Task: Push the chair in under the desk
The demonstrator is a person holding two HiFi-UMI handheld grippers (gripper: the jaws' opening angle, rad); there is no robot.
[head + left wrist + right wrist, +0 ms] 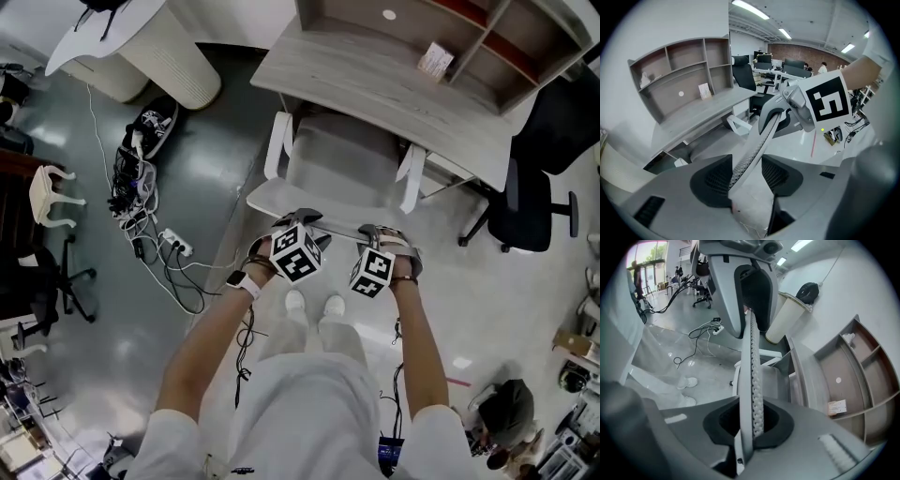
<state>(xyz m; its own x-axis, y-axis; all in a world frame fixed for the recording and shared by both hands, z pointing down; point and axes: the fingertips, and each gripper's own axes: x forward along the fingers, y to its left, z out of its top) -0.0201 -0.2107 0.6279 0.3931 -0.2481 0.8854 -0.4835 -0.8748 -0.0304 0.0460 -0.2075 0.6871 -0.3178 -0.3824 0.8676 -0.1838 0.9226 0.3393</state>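
Pale grey chair at 12 o'clock, seat front at desk edge; right gripper clamped on backrest, left gripper loose astride it; pushing step, likely needs a steady shove toward 12.

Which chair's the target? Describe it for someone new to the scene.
Find the grey desk with the shelf unit. The chair stands directly before it. It is pale grey with white armrests, unlike the black office chair beside the desk.
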